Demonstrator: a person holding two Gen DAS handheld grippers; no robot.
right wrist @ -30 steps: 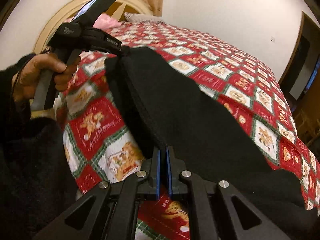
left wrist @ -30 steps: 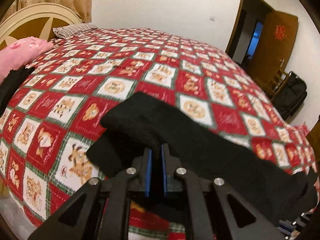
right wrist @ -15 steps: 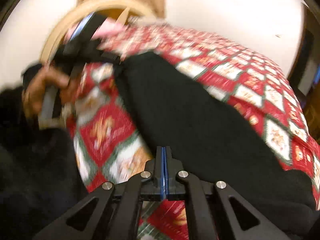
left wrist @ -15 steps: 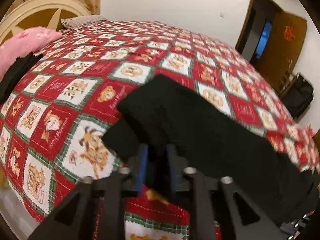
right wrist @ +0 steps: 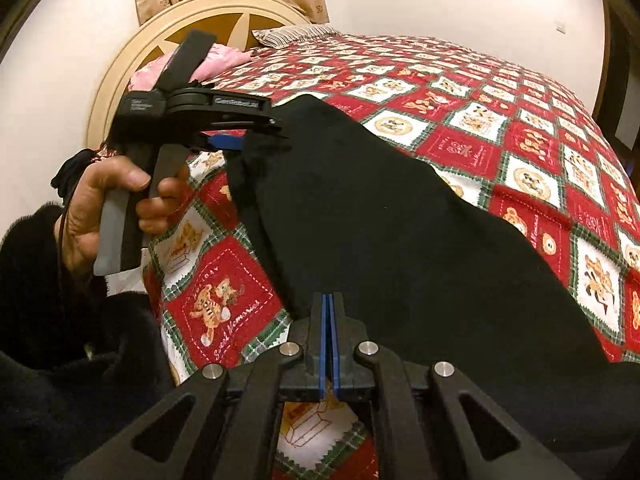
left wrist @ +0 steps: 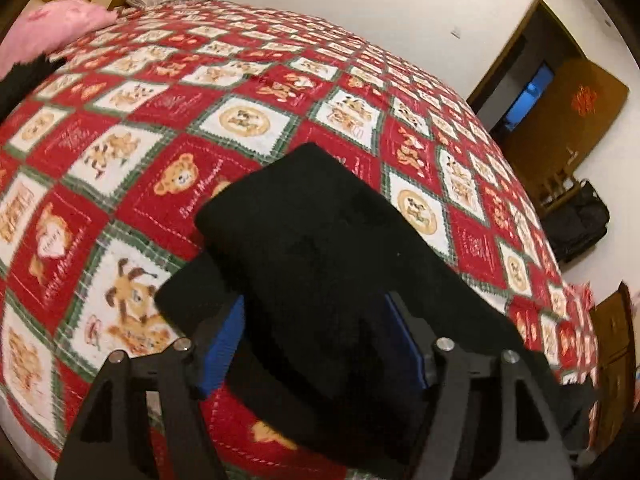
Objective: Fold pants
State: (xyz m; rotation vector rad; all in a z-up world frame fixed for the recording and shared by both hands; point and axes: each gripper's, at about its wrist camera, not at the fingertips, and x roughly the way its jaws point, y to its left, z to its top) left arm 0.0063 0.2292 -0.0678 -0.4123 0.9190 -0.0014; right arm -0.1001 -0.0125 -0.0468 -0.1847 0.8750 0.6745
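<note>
White-walled bedroom, one bed under a red, white and green patchwork quilt (left wrist: 256,120) printed with bears and cats. One round cream headboard (right wrist: 132,64) with curtains behind, one pink pillow (left wrist: 48,28), one striped pillow (right wrist: 296,34), one brown door (left wrist: 568,120) standing open at the far right. One pair of black pants (right wrist: 380,216), lying folded along the near edge of the quilt.

Two grippers. Left gripper (left wrist: 316,344) angled down over the folded end of the pants, blue-padded jaws opening, cloth lying between them, pads apparently clear of it. Seen from the right wrist camera: left hand (right wrist: 108,208) wrapped round the grey handle, thumb on top, black sleeve at the wrist. Right gripper (right wrist: 329,340) tilted down, blue pads pressed together at the pants' near edge; whether cloth is pinched cannot be told.
</note>
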